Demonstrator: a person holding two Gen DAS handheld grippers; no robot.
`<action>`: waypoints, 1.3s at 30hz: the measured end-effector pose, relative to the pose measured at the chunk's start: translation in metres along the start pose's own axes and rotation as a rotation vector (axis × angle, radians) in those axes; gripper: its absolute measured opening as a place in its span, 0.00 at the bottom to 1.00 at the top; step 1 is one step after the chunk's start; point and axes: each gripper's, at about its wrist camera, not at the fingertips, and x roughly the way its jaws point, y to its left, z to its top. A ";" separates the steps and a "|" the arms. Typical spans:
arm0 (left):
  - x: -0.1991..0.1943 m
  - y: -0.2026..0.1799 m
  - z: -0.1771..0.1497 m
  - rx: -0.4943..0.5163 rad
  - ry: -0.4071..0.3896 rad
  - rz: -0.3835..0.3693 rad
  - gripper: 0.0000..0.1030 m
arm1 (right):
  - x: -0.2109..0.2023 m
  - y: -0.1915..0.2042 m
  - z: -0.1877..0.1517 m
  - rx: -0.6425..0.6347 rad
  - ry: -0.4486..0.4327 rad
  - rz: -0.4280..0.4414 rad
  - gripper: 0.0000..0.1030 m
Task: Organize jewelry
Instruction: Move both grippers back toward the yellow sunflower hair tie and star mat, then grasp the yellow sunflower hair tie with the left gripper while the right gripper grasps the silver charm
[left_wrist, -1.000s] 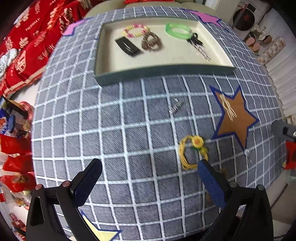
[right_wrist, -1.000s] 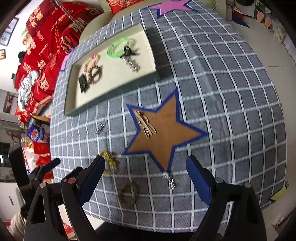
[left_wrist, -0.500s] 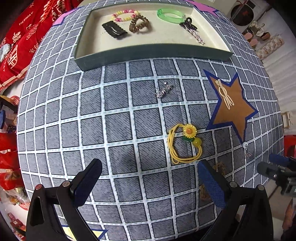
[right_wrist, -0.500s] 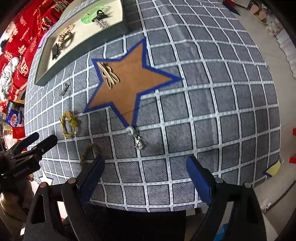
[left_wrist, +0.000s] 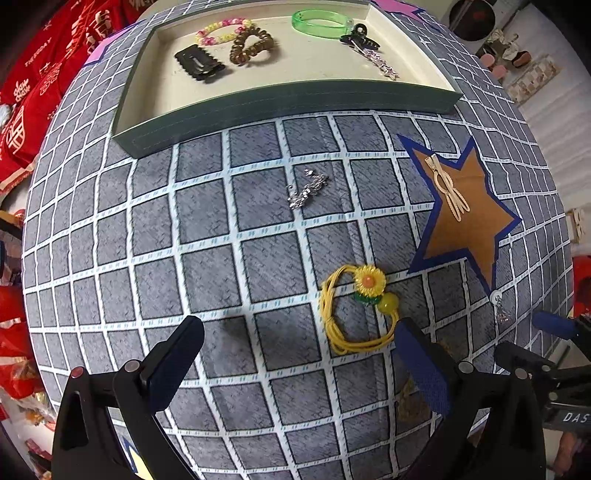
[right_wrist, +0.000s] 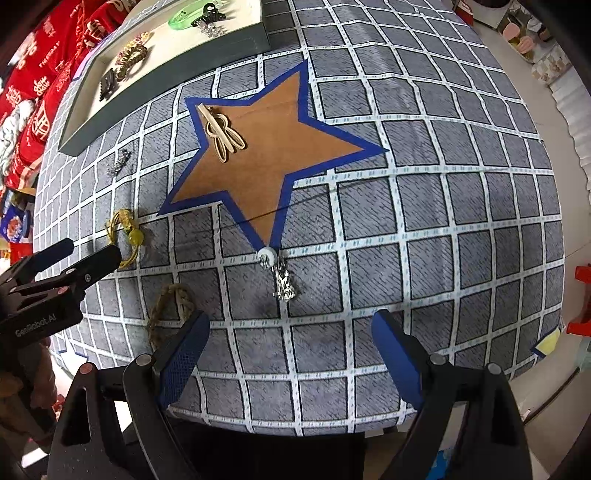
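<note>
Red printed fabric lies off the left edge of a worktop covered in grey checked cloth. At its far side a shallow tray already holds several hair pieces. Both the left tongs and the right tongs hang wide apart, gripping nothing. Just ahead of the right tongs lies a silver dangling earring, touching the brown star's near tip. It looks light, small and likely slippery, so pinching across its white round top seems safest. A soft yellow sunflower hair tie lies nearest the left tongs.
</note>
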 end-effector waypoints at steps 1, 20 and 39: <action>0.002 -0.001 0.003 0.003 0.000 0.000 1.00 | 0.002 0.004 0.003 -0.001 -0.002 -0.003 0.88; 0.013 -0.022 -0.002 0.110 -0.039 0.039 0.65 | 0.048 0.084 0.026 -0.110 -0.037 -0.150 0.57; -0.003 -0.009 -0.005 -0.008 -0.043 -0.097 0.14 | 0.019 0.060 0.029 -0.044 -0.040 -0.061 0.07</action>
